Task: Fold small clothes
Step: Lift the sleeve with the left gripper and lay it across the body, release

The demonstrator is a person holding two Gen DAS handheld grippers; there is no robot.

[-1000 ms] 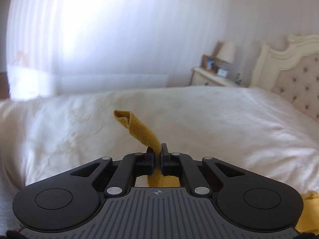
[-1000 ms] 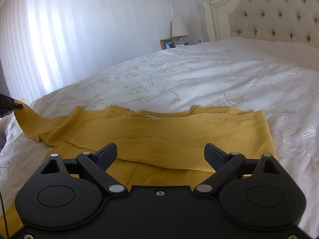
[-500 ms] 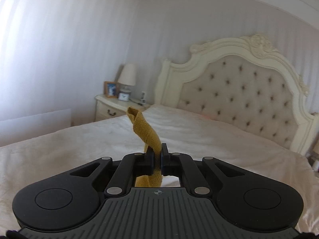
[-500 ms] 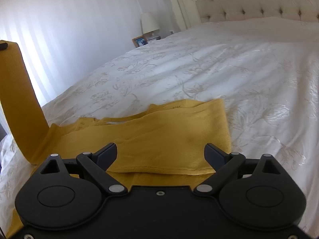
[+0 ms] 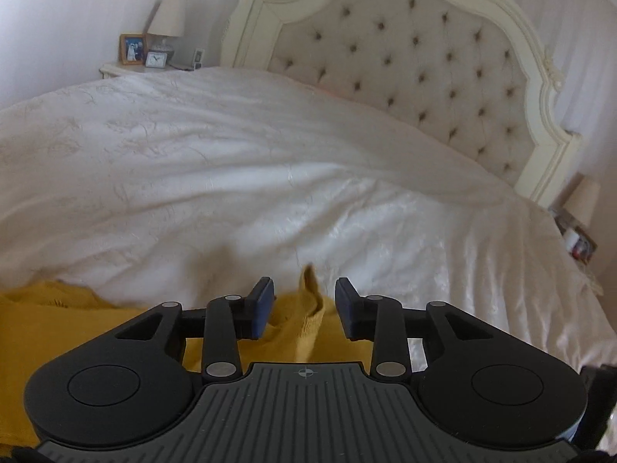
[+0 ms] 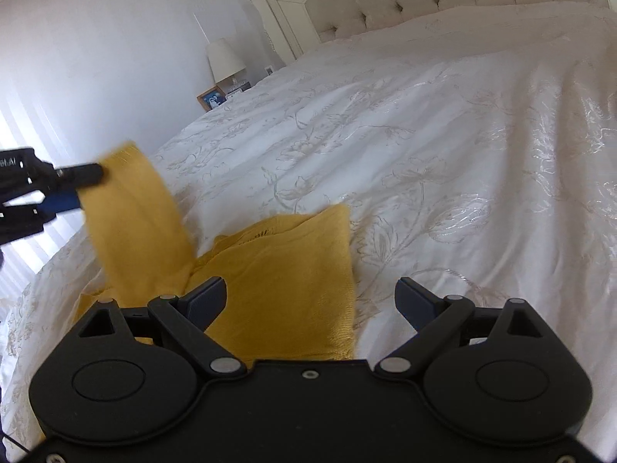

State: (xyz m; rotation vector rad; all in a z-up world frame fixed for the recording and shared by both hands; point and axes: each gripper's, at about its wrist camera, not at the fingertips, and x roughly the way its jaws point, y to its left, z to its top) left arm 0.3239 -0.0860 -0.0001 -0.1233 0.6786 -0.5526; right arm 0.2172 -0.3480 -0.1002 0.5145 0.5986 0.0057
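A mustard-yellow knitted garment (image 6: 277,270) lies folded on the white bedspread (image 6: 424,135). Its sleeve (image 6: 135,223) stands raised at the left, blurred, its end beside my left gripper (image 6: 83,187), whose jaws are apart. In the left wrist view my left gripper (image 5: 304,303) is open, with the sleeve end (image 5: 308,308) loose between the fingers and the garment (image 5: 58,328) below. My right gripper (image 6: 310,301) is open and empty, low over the garment's near right edge.
A cream tufted headboard (image 5: 424,58) stands at the far end of the bed. A nightstand (image 5: 127,69) with a lamp (image 5: 167,15), a photo frame and a clock is at the far left. Another lamp (image 5: 586,200) is at the right bedside.
My left gripper carried the sleeve up and over to the right across the garment, then opened and let go. The right gripper stayed open and shifted right along the garment.
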